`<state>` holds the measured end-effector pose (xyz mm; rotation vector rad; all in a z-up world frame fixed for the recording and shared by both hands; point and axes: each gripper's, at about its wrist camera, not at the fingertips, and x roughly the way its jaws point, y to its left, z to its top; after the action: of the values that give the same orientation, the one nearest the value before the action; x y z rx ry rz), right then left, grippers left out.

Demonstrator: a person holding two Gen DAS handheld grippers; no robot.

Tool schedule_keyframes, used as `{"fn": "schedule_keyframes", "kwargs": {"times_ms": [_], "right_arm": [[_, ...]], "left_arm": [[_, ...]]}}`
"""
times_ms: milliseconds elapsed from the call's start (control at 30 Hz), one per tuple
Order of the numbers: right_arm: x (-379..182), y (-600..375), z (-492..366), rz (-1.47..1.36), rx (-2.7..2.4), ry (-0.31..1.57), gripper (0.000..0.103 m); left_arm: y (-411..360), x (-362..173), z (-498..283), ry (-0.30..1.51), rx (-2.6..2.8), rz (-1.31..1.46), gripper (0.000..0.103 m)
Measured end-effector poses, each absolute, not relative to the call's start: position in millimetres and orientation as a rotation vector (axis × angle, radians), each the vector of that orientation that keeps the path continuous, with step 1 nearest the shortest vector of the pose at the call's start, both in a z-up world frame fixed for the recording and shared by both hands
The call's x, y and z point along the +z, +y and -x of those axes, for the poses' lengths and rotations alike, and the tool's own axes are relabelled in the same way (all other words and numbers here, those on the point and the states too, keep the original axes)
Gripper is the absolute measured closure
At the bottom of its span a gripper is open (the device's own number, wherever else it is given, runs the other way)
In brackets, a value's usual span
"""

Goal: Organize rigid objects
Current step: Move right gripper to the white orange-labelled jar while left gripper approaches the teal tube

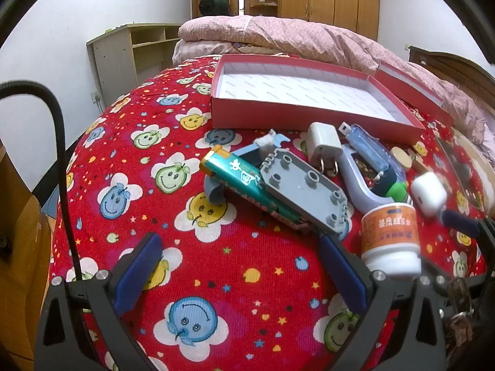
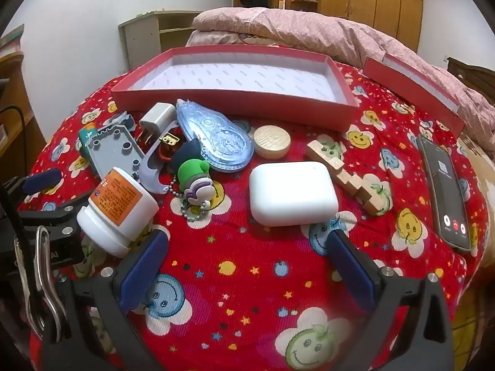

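On a red smiley-print cloth lies a pile of small items: a teal battery (image 1: 244, 182), a grey studded plate (image 1: 304, 185), a white charger plug (image 1: 323, 142), a blue correction-tape case (image 2: 216, 136), a white pill bottle (image 2: 119, 208), a white earbud case (image 2: 292, 193), a green-capped figure keychain (image 2: 196, 179), a wooden disc (image 2: 271, 141) and a wooden puzzle piece (image 2: 343, 171). An empty red box (image 2: 238, 100) stands behind them. My left gripper (image 1: 238, 266) is open, short of the battery. My right gripper (image 2: 247, 259) is open just before the earbud case.
A dark phone (image 2: 445, 194) with a lit screen lies at the right. The red box lid (image 2: 411, 88) sits at the back right beside a pink quilt (image 2: 309, 27). A wooden shelf unit (image 1: 130, 49) and wardrobes stand behind.
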<state>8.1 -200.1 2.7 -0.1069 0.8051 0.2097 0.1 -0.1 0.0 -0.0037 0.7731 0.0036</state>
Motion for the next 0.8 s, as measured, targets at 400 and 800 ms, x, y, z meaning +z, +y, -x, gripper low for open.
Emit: {"fn": "schedule_keyframes", "kwargs": {"times_ms": [400, 800], "right_arm": [[2.9, -200.3, -8.1, 0.109, 0.209, 0.808, 0.000], [2.5, -201.8, -8.1, 0.107, 0.211, 0.808, 0.000]], "left_arm": [[0.1, 0.3, -0.2, 0.773, -0.002, 0.003, 0.000], [12.6, 10.0, 8.8, 0.789, -0.019, 0.004, 0.001]]}}
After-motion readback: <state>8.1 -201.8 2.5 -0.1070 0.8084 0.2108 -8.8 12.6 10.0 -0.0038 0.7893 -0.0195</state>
